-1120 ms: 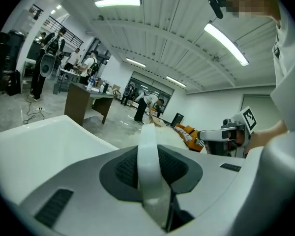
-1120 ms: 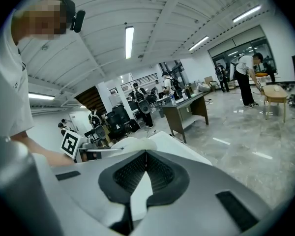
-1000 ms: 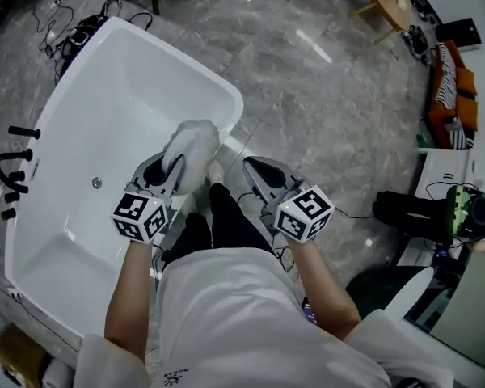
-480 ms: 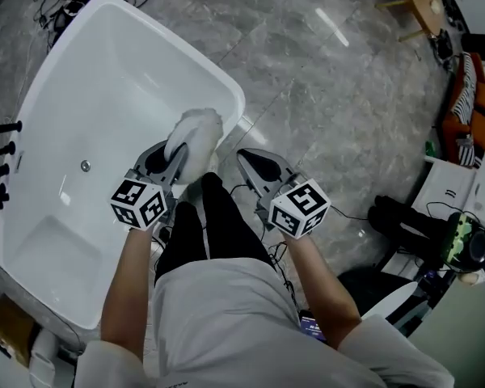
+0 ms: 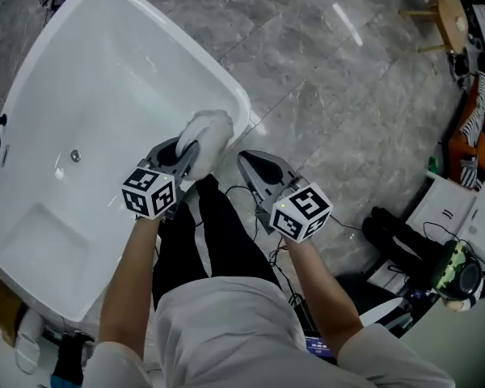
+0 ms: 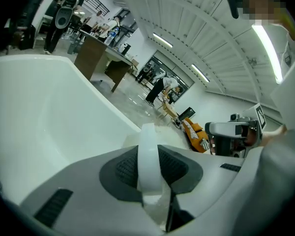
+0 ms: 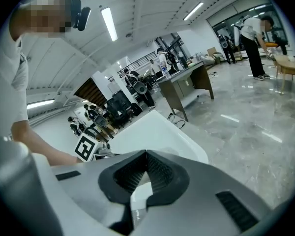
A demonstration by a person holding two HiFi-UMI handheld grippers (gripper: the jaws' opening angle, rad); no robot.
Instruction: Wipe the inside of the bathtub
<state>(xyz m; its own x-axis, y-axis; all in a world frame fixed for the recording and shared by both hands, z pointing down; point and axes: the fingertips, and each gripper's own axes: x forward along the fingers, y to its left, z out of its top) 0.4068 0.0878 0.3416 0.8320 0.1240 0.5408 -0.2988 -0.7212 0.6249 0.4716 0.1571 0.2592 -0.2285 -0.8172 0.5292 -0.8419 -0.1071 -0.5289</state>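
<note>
White fluffy duster [image 5: 207, 132] pinched in left hand-held gripper [image 5: 184, 150], over bathtub [image 5: 105, 63] near rim, basin forward-left, left nearer; right hand-held gripper [image 5: 249, 162] closed, empty, outside tub.

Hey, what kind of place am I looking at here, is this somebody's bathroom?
Probably not a home bathroom; more likely a big open workshop or lab hall. The white bathtub stands alone on a wide grey stone floor, a desk and standing people are nearby, and strip lights line a high ceiling.
</note>
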